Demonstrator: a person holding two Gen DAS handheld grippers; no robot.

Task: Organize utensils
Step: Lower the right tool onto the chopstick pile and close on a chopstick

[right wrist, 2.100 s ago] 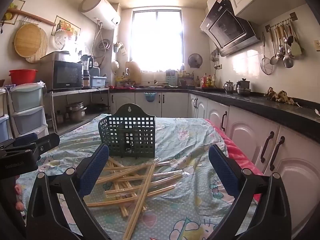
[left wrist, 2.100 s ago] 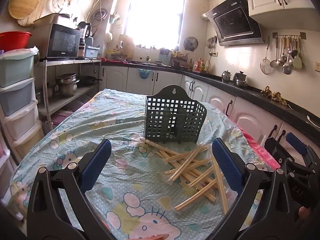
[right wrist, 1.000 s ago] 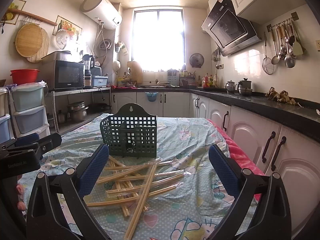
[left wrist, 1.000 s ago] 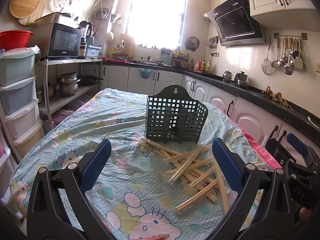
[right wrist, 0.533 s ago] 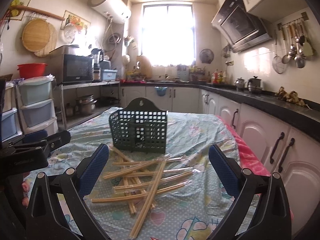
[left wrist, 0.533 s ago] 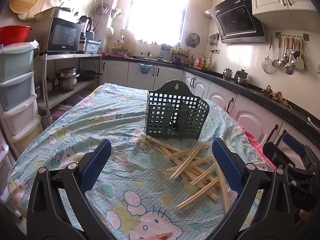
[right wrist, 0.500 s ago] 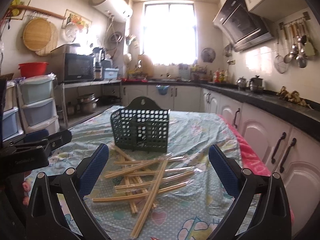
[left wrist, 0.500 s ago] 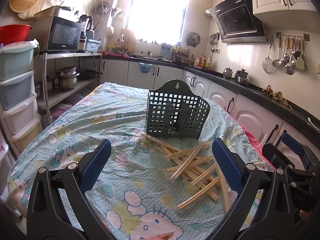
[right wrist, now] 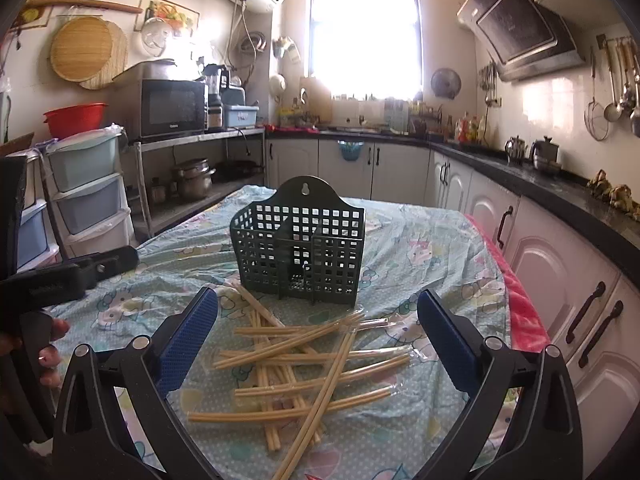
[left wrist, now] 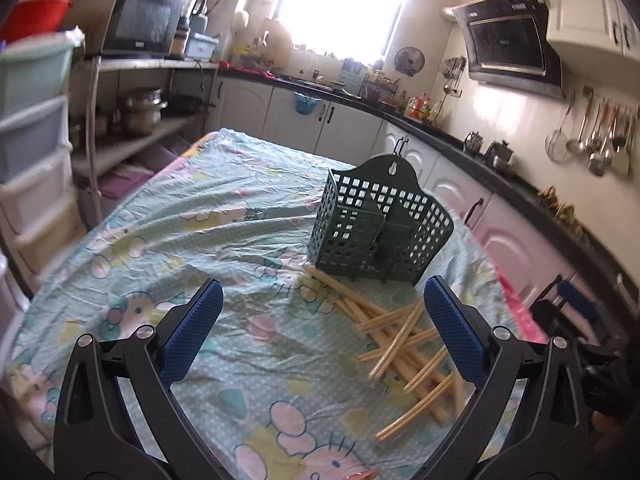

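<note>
Right wrist view: microwave (right wrist: 172, 107) with small, unreadable front lettering.

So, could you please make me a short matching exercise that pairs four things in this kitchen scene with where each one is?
Things:
1. chopsticks
2. basket
3. microwave
4. ladles

Places:
A. on the shelf at the left
B. hanging on the right wall
C. scattered on the tablecloth, in front of the basket
D. standing upright on the table, behind the chopsticks

Pairs: 1-C, 2-D, 3-A, 4-B
</note>
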